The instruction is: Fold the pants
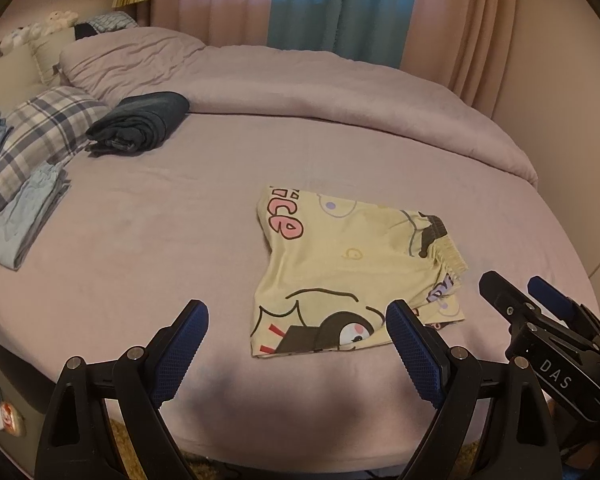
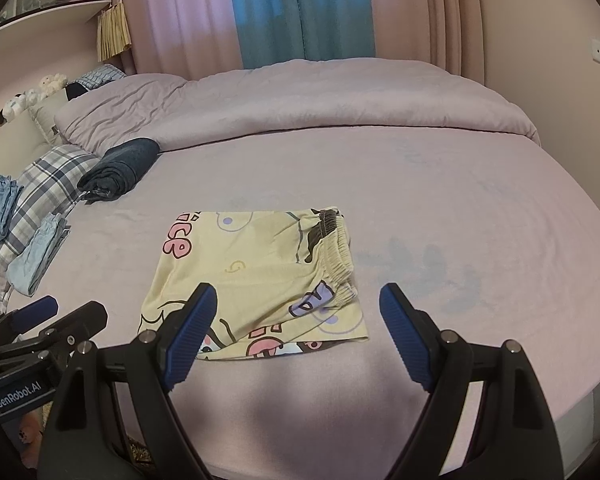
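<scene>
Nearest the cameras, the left gripper (image 1: 298,322) hangs above the near edge of the bed (image 1: 180,216), its blue-padded jaws spread wide with nothing between them. The right gripper (image 2: 298,306) is beside it on the right, its jaws likewise spread wide and holding nothing; both are clear of the fabric, though the left finger of the right gripper overlaps the garment's near edge in its own view. Just beyond the fingertips, the yellow cartoon-print pants (image 1: 352,264) lie on the lilac sheet near the middle of the bed, folded into a compact, roughly rectangular stack. The gathered elastic waistband (image 2: 340,258) sits at the right side of the stack, and pink lettering shows at its far left corner. To the left, at the bed's edge, a pale blue folded garment (image 1: 24,220) rests against a plaid pillow (image 1: 48,132), with folded blue jeans (image 2: 0,208) further left on that pillow. Beyond the pillow lies a dark navy folded garment (image 1: 144,122), touching the pillow's far right side. Behind it, a lilac duvet (image 1: 320,92) is bunched across the far half of the bed. Plush toys (image 1: 40,30) sit at the far left by the headboard. Pink and blue curtains (image 1: 312,4) hang along the far wall.
</scene>
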Motion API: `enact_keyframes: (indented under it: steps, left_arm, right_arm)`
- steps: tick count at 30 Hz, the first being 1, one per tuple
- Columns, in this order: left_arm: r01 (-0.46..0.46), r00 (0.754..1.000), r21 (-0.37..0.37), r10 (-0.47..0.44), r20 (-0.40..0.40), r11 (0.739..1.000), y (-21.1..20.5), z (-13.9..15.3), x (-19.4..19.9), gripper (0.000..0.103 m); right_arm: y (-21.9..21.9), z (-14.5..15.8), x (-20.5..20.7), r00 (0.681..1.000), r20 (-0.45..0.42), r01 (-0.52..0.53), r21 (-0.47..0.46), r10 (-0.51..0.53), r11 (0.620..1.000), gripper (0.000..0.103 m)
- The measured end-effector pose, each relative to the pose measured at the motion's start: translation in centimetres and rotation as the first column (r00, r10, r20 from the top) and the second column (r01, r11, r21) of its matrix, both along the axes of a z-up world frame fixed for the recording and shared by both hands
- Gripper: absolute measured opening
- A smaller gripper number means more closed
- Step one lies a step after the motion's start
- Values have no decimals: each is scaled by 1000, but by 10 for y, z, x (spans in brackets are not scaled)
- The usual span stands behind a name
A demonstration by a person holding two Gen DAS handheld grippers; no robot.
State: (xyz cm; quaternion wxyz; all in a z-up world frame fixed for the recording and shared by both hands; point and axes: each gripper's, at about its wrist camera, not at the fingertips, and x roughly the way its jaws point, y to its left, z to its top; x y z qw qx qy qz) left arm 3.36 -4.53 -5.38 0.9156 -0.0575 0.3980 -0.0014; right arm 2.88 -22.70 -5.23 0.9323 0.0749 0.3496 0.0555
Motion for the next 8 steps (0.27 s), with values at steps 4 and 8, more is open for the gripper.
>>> enact_keyframes:
  steps: [4,8]
  left_arm:
    - [-1,1000,-1,1,0,1000,-1,0,0,90]
    - [0,1000,-1,0,4,1000,-3,0,-1,90]
  right_arm:
    - [0,-1,0,1000,-3,0,-1,0,1000,84]
    - [0,-1,1,1000,-4,1,-3,-1,1000,84]
